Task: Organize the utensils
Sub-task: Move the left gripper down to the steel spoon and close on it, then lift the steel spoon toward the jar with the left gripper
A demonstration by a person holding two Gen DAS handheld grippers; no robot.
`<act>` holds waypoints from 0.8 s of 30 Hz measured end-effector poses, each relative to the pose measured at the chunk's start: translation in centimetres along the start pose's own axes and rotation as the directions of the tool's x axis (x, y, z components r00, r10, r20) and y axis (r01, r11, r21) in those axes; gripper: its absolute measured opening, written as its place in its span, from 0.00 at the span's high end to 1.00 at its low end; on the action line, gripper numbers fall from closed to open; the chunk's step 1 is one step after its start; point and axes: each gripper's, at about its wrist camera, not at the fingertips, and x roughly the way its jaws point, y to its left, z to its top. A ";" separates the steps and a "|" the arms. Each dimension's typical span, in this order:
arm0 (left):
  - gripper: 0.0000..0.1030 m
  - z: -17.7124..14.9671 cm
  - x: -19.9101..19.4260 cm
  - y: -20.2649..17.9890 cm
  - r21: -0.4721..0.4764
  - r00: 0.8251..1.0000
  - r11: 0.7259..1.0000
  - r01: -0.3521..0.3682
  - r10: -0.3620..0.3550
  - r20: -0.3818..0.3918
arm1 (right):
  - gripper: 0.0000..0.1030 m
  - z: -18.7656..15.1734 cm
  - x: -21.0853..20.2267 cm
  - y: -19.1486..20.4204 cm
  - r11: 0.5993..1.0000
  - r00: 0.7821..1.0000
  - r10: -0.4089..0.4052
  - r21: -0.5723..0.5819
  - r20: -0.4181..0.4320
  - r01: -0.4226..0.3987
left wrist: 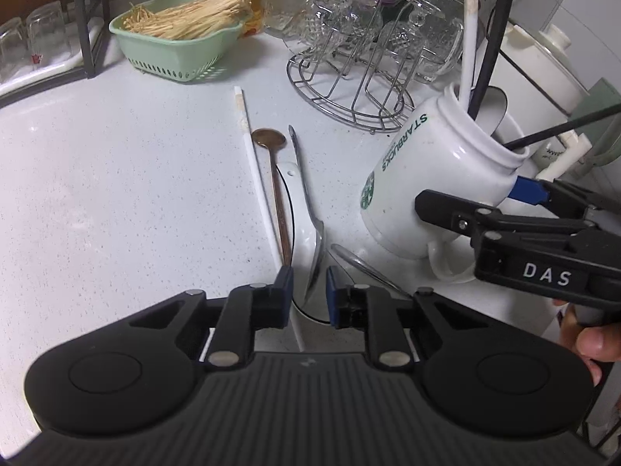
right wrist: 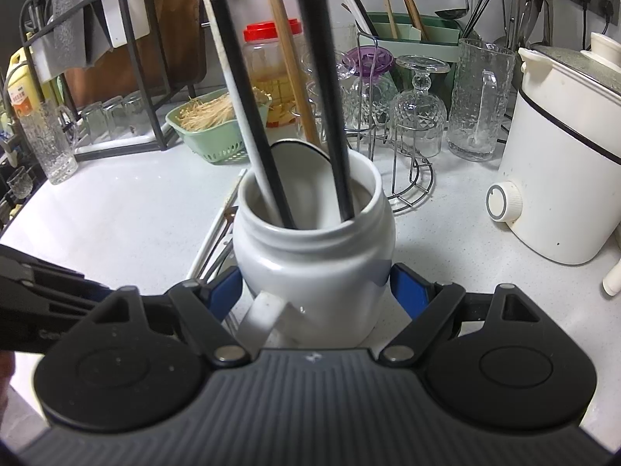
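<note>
I'm holding the white mug (right wrist: pixel 314 256) steady at frame centre in my right gripper (right wrist: pixel 316 291), jaws clamped on its body; several chopsticks (right wrist: pixel 248 116) are already standing inside. My left gripper (left wrist: pixel 309 295) is narrowing around the steel spoon (left wrist: pixel 310 209), bowl nearest me, handle running toward the upper frame. A bronze spoon (left wrist: pixel 276 186) and white chopstick (left wrist: pixel 254 171) are lying alongside, still unsorted.

Left gripper (left wrist: pixel 309 295) narrowed, right gripper (right wrist: pixel 316 291) clamped.

White speckled counter (left wrist: pixel 116 163), spoons (left wrist: pixel 316 233), chopstick (left wrist: pixel 254 163), green basket (left wrist: pixel 178 54), glass rack (left wrist: pixel 349 93)
</note>
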 end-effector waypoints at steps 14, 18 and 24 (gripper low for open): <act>0.99 1.0 -1.3 -0.5 -0.005 1.000 1.000 0.015 -0.015 -0.002 | 0.17 -0.1 -0.1 0.1 1.000 1.000 -0.001 -0.015 0.006 0.001; 0.99 1.8 -2.7 -1.0 0.007 1.000 1.000 0.016 -0.016 0.005 | 0.17 -0.2 -0.1 0.1 1.000 1.000 -0.001 -0.017 0.008 0.001; 0.99 2.8 -4.1 -1.5 0.015 0.999 0.999 0.039 -0.039 -0.006 | 0.17 0.2 0.0 0.2 1.000 1.000 -0.008 -0.010 -0.012 0.007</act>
